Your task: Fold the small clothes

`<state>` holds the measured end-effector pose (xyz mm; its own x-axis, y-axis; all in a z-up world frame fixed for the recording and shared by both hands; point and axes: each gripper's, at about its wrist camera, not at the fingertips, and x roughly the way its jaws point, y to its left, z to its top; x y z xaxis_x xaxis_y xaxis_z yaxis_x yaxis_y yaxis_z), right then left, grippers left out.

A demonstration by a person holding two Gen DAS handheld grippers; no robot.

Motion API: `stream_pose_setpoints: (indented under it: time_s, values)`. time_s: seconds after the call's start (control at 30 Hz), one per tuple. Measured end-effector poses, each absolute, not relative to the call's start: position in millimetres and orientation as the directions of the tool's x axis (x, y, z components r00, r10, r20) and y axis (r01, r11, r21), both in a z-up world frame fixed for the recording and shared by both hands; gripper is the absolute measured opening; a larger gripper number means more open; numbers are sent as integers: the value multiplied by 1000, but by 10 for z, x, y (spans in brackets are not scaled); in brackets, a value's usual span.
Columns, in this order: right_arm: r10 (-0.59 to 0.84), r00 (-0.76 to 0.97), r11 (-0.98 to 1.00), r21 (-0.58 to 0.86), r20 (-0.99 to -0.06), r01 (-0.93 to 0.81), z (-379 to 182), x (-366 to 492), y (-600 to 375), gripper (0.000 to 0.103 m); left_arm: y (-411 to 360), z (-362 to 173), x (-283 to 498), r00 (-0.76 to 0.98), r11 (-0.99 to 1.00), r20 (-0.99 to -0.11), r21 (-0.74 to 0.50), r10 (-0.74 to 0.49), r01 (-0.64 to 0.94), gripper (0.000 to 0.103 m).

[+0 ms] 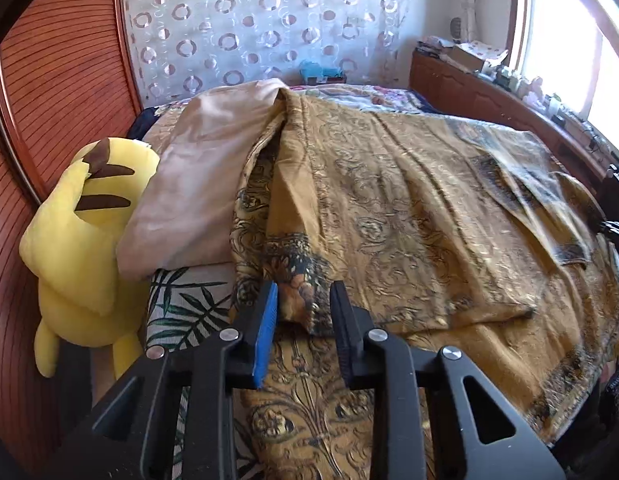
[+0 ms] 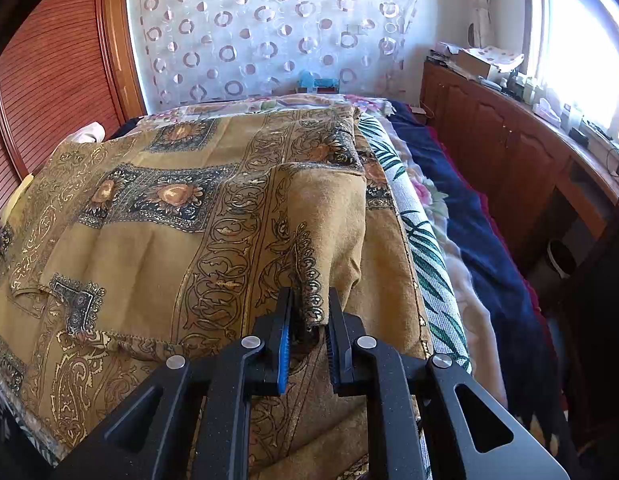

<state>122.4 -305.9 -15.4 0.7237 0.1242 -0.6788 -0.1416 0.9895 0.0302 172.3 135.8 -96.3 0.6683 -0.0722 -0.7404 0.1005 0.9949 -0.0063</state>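
Note:
A mustard-gold patterned cloth with dark floral squares lies spread on the bed, folded over itself with one layer on another. My left gripper has its jaws parted around the cloth's near left corner, which sits between the fingers. In the right wrist view the same cloth covers the bed. My right gripper is shut on a bunched edge of the cloth, which rises as a ridge from the jaws.
A yellow plush toy and a beige pillow lie at the bed's left. A wooden wardrobe stands left. A wooden cabinet with clutter runs along the right under the window. A blue blanket lies on the bed's right side.

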Motion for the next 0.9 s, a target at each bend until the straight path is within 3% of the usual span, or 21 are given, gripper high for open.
stream_pose_setpoints:
  time_s: [0.2,0.27,0.33,0.5,0.7,0.9]
  values:
    - [120,723,990,25,-680,-141,-154,1227,-3062,15,1455,-1026,1858,659,997,-749,-34,-74,72,28]
    - [120,723,990,25,-680,-141,-155,1227,-3060,15,1450,-1023,1858,659,995,-747,-36,-86,90,10]
    - [122,723,990,26,-680,-141,-153,1226,-3063,15,1430,-1002,1832,665,995,-741,-39,-93,96,6]
    - [146,722,988,63,-676,-141,-156,1233,-3118,15,1383,-893,1751,689,992,-715,-54,-119,115,3]
    - [174,731,984,91,-660,-151,-121,1219,-3133,4,1392,-663,1647,732,988,-664,-96,-153,120,3]
    - [185,761,981,66,-622,-185,60,1114,-3089,3,1340,-409,1497,768,984,-615,-101,-180,150,3]
